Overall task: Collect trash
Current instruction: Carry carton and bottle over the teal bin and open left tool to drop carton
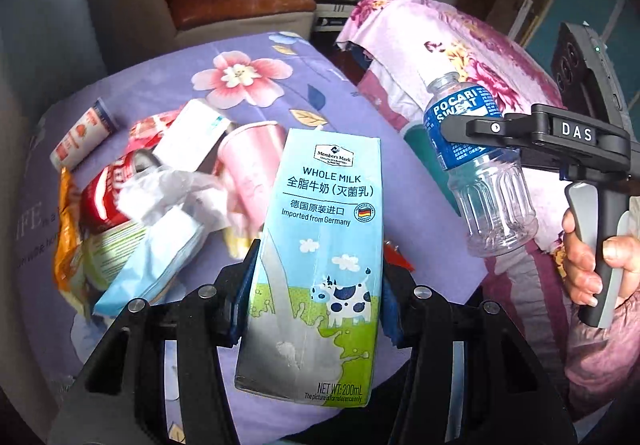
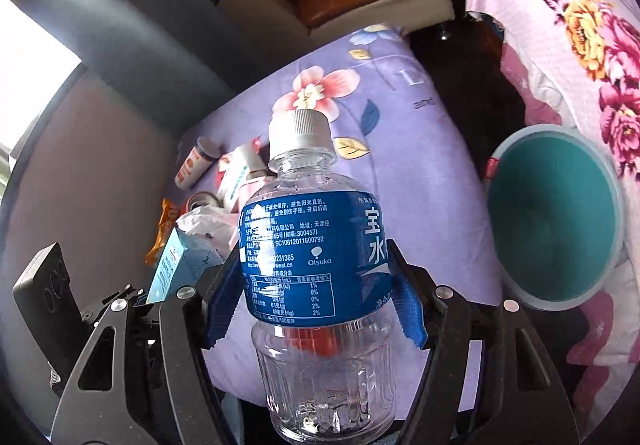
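Observation:
My left gripper (image 1: 316,285) is shut on a light blue whole-milk carton (image 1: 320,245), held upright above the purple floral bedspread (image 1: 260,85). My right gripper (image 2: 316,293) is shut on an empty clear plastic bottle (image 2: 316,265) with a blue label and white cap; the same bottle (image 1: 476,165) shows at the right of the left wrist view, with a hand (image 1: 592,257) on the right gripper's handle. A teal bin (image 2: 552,221) with a pale rim stands open at the right of the right wrist view, beside the bed. The milk carton (image 2: 176,269) appears at the lower left there.
A heap of trash lies on the bedspread: a pink cup (image 1: 252,161), a red can (image 1: 108,197), crumpled white paper (image 1: 168,197), an orange wrapper (image 1: 66,241), a small white bottle (image 1: 82,133). A pink floral cover (image 2: 580,45) drapes furniture at right. A sofa seat (image 1: 240,5) is behind.

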`<state>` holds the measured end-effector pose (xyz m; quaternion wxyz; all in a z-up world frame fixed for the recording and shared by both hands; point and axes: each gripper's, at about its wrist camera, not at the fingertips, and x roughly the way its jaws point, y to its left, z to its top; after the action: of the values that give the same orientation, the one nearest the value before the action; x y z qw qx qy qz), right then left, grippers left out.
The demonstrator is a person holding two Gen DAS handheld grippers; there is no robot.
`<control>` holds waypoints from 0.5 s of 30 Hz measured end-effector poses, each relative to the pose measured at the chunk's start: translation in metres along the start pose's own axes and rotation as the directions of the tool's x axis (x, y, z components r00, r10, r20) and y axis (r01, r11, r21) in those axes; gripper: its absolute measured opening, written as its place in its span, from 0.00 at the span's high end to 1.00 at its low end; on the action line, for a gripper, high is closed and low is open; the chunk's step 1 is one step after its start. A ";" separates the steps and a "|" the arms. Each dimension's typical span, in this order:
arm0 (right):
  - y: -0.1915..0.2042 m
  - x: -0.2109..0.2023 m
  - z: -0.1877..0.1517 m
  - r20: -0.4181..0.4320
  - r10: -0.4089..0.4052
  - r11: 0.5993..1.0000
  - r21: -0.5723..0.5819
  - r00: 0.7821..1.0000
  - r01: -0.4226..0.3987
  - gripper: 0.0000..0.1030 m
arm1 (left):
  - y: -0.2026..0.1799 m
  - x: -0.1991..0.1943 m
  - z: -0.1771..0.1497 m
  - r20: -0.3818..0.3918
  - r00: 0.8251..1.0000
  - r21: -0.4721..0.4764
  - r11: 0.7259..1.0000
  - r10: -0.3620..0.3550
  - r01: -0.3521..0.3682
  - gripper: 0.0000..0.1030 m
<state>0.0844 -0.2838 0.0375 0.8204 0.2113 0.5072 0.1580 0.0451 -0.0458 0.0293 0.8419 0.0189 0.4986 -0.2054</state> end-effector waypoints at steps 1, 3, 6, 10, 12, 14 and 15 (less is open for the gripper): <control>-0.018 -0.006 0.002 0.019 -0.028 0.999 0.031 0.999 0.028 0.38 | -0.013 0.012 0.008 -0.015 1.000 0.021 1.000 -0.014 0.015 0.50; -0.054 -0.015 0.006 0.045 -0.079 0.992 0.099 0.996 0.074 0.38 | -0.042 0.036 0.024 -0.046 0.999 0.063 0.997 -0.030 0.033 0.50; -0.107 -0.030 0.006 0.069 -0.134 0.974 0.194 0.989 0.118 0.38 | -0.080 0.074 0.047 -0.102 0.993 0.109 0.992 -0.057 0.069 0.50; -0.163 -0.033 0.000 0.070 -0.179 0.944 0.293 0.981 0.151 0.38 | -0.134 0.123 0.069 -0.158 0.986 0.195 0.977 -0.056 0.086 0.50; -0.187 -0.035 -0.003 0.057 -0.189 0.928 0.337 0.980 0.159 0.38 | -0.155 0.144 0.076 -0.190 0.980 0.222 0.970 -0.060 0.102 0.50; -0.207 -0.030 -0.005 0.041 -0.200 0.915 0.366 0.979 0.172 0.38 | -0.170 0.165 0.081 -0.218 0.974 0.245 0.963 -0.056 0.110 0.50; -0.213 -0.028 -0.007 0.029 -0.205 0.909 0.376 0.978 0.179 0.38 | -0.177 0.175 0.084 -0.231 0.971 0.253 0.960 -0.057 0.117 0.49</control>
<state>0.0753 -0.4795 -0.0518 0.7939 0.3170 0.5180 -0.0296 0.1234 -0.2847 -0.0462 0.7611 0.1319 0.5578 -0.3036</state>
